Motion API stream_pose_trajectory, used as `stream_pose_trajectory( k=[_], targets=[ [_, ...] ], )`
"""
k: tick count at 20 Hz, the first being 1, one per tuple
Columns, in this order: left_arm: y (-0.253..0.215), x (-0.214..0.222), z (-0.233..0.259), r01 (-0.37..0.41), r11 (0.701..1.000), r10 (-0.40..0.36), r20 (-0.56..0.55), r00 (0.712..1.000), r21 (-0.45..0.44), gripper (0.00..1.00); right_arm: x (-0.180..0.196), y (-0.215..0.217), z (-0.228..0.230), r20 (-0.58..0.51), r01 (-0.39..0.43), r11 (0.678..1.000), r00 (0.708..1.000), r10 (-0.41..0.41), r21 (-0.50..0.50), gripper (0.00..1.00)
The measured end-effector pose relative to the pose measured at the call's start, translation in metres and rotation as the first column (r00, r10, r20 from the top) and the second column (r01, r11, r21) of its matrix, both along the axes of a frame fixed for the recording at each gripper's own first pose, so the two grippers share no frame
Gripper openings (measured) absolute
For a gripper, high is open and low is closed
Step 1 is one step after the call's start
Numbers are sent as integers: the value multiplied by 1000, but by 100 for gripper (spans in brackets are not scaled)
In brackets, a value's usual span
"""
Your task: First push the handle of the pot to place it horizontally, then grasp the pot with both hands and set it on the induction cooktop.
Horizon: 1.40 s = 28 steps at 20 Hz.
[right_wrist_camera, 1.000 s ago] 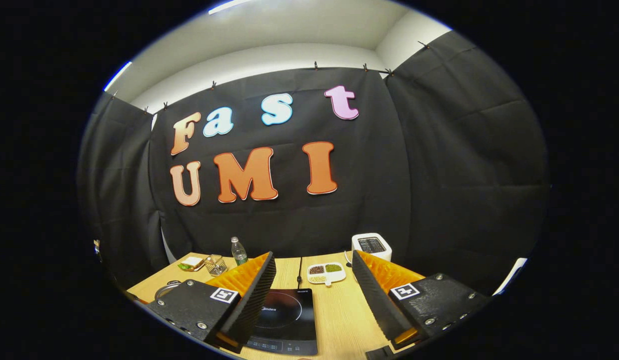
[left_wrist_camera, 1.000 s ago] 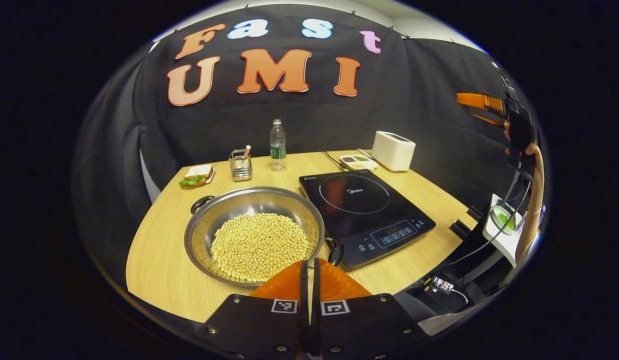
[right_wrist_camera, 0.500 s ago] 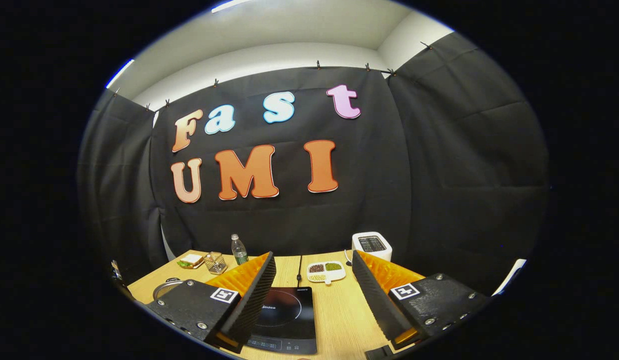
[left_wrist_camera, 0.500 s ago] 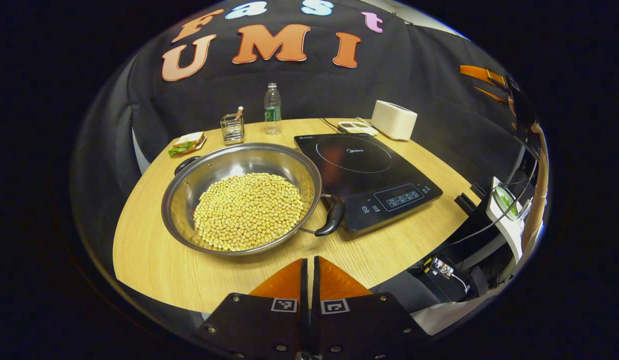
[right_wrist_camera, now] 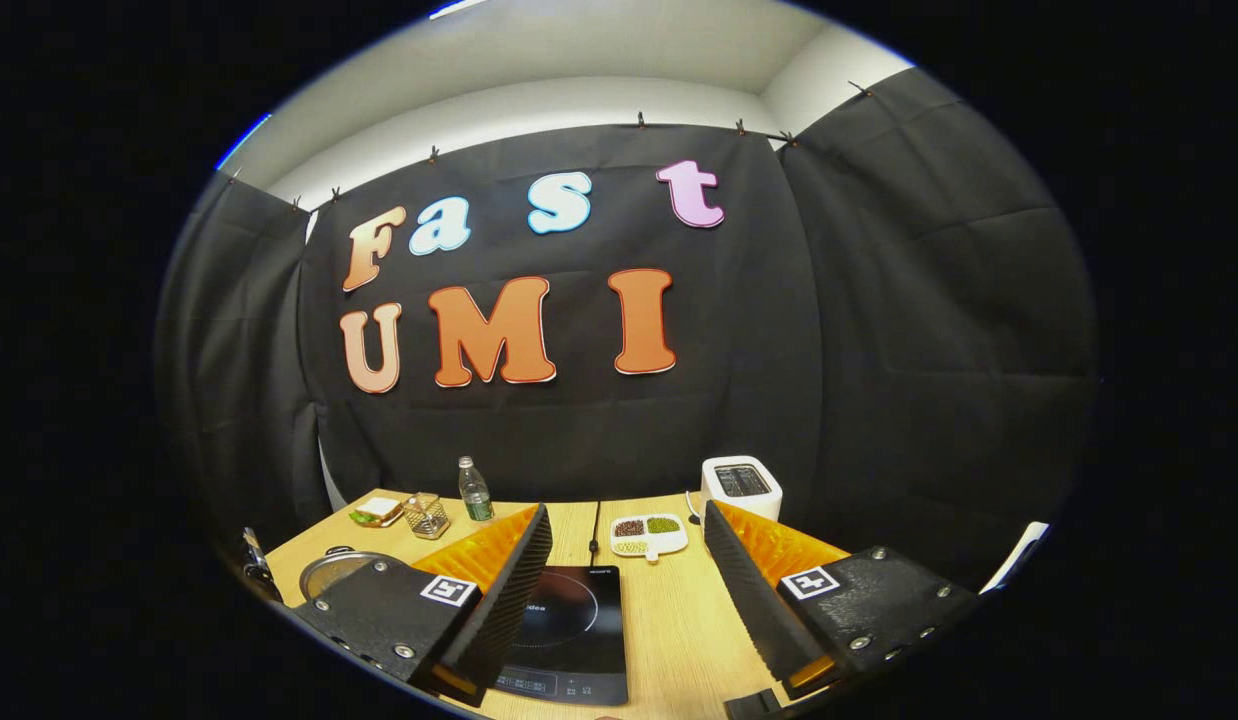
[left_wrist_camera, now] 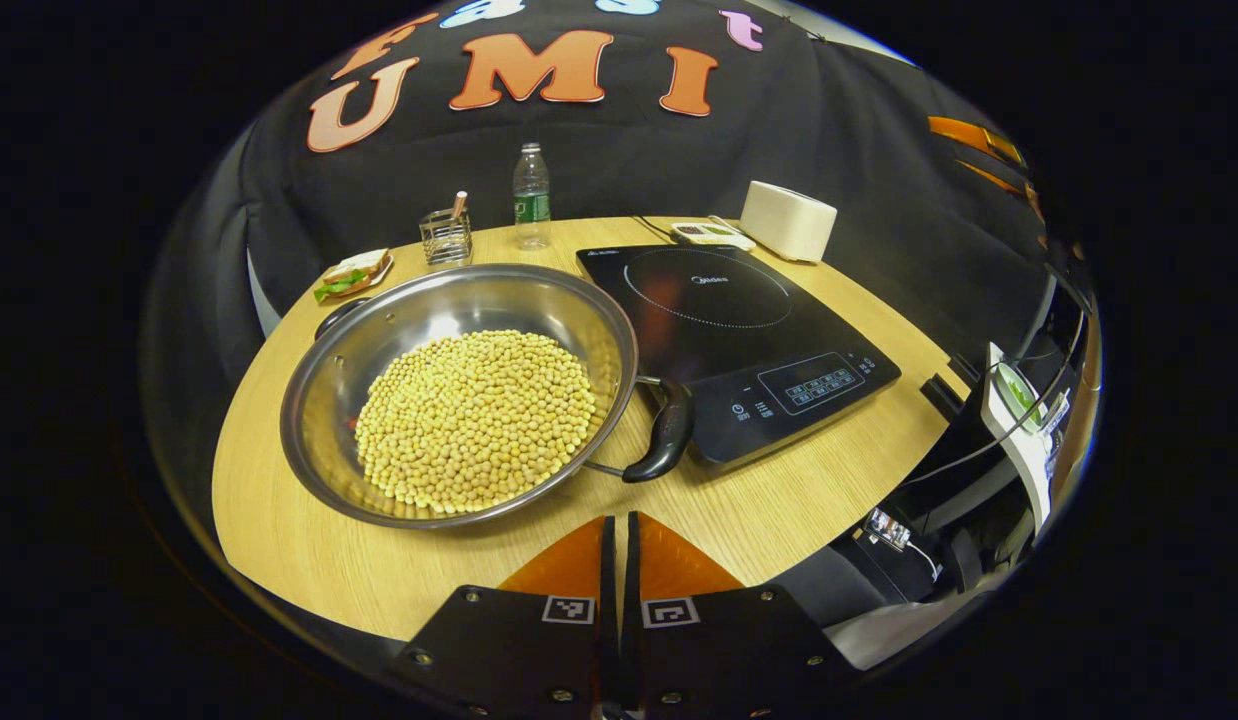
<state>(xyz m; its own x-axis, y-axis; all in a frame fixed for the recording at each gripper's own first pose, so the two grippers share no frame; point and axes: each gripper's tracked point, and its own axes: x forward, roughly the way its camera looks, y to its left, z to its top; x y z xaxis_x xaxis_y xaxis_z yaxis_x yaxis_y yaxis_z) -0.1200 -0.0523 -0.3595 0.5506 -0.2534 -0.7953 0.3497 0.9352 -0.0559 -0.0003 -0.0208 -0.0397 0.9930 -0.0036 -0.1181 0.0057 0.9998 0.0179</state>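
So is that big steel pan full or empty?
Partly full. The wide stainless steel pan holds a heap of pale yellow beans covering its bottom, with bare metal wall showing above them up to the rim.

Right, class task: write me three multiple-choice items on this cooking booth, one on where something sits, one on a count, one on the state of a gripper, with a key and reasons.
1. Where does the pot stand?
A. on the induction cooktop
B. on the table beside the cooktop
C. on the toaster

2. How many black handles does the pot show in the left gripper view?
A. none
B. two
C. four

3. How do the jaws of the left gripper stand?
A. closed together, holding nothing
B. wide open
C. clamped on the bottle

Key: 1 B, the pot rests on the wooden table, left of the induction cooktop. 2 B, one handle points toward the cooktop, another shows at the far rim. 3 A, the jaws meet with only a thin slit between them, short of the pot.
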Motion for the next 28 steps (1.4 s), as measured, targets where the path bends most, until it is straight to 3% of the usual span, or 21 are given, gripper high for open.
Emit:
stream_pose_trajectory(
  k=[6, 28],
  targets=[
    [-16, 8, -6, 29, 1000, -29, -12, 1000, 1, 2, 2, -12, -3, -7, 21, 1000, 1000, -21, 10, 95],
    [-47, 55, -19, -5, 999, 4, -27, 1000, -54, 2, 1, -48, -13, -20, 77, 997, 997, -77, 15, 95]
  ],
)
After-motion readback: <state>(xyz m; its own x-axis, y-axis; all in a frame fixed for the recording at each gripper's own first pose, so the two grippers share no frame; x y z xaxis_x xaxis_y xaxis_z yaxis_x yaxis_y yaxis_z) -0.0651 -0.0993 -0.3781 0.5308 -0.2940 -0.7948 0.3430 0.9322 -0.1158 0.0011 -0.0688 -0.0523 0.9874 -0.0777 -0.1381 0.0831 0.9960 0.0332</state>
